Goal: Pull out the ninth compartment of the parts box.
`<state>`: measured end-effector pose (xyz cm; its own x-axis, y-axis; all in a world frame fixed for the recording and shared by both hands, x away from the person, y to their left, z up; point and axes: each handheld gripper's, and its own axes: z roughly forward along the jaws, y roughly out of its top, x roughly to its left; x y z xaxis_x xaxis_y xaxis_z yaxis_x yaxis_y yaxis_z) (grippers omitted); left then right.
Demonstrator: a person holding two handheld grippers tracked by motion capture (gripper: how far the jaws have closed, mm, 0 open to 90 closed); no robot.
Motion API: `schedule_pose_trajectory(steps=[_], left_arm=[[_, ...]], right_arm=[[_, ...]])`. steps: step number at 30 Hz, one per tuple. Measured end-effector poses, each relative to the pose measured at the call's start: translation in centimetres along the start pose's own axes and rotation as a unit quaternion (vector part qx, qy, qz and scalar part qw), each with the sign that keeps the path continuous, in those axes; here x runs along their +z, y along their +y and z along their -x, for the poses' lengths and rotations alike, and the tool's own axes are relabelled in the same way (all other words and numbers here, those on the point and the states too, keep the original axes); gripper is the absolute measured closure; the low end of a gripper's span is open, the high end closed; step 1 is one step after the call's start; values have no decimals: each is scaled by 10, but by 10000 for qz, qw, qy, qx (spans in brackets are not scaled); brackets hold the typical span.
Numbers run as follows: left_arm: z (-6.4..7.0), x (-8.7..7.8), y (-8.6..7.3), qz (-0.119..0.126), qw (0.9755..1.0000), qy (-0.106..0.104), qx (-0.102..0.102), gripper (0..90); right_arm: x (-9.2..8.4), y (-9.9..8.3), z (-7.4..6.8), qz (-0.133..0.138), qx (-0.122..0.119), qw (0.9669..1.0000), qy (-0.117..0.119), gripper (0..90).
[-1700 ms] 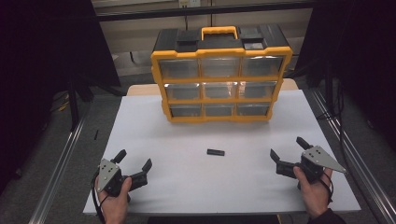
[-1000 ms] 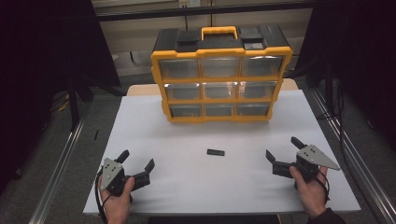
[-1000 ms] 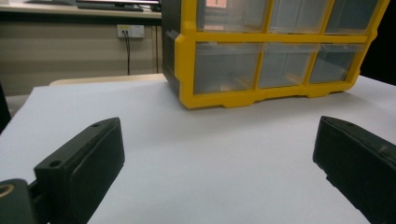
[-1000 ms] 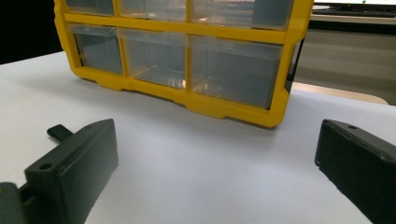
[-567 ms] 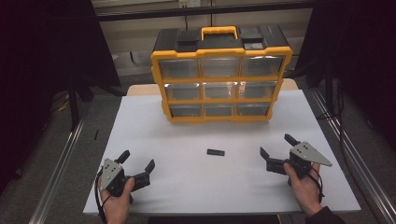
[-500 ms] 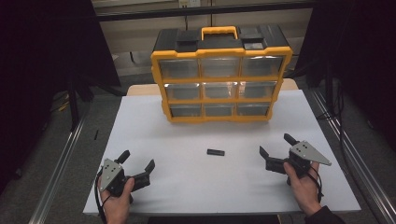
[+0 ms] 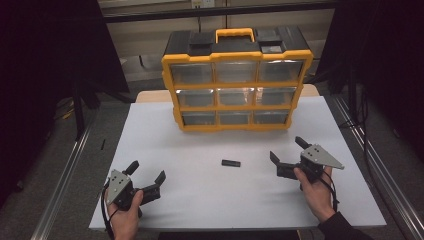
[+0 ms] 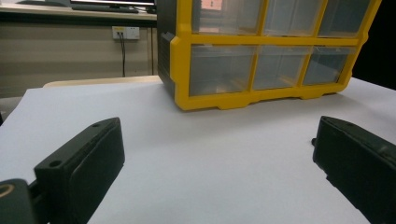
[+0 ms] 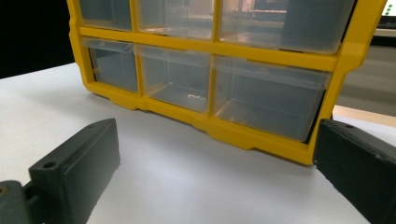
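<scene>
At the near left of the white table [image 7: 200, 145], the left gripper [image 7: 146, 179] sits with its jaws spread wide and nothing between them. A small black bar [image 7: 231, 163] lies flat in the middle, in front of the yellow drawer box [image 7: 237, 80] with nothing blocking it. Just to the bar's right, the right gripper [image 7: 288, 153] is wide open and empty too.

Both hands hold the left gripper [image 7: 147, 179] and right gripper [image 7: 287, 151] low, fingers spread.

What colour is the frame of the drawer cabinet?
Yellow frame, clear drawers; the right gripper view shows it best.
</scene>
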<state>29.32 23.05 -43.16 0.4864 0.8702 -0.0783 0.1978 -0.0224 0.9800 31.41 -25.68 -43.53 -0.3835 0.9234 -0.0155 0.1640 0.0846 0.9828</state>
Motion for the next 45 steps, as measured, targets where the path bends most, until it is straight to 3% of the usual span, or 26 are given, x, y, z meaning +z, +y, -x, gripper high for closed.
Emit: schedule_pose_trajectory(steps=[11, 33, 42, 43, 45], left_arm=[[0, 0, 0, 3, 10000, 6, -10, 22], [0, 0, -1, -58, 10000, -17, -42, 21], [1, 0, -1, -55, 10000, -35, -47, 21], [1, 0, -1, -54, 10000, -36, -40, 21], [1, 0, -1, -55, 10000, -36, -32, 21]], right_arm=[[15, 6, 2, 7, -12, 10000, -5, 9], [44, 20, 1, 56, -353, 9993, 100, 0], [54, 16, -1, -146, -732, 9971, 176, 0], [56, 17, -1, -112, -1106, 9938, 69, 0], [57, 18, -1, -112, -1200, 9927, 40, 0]])
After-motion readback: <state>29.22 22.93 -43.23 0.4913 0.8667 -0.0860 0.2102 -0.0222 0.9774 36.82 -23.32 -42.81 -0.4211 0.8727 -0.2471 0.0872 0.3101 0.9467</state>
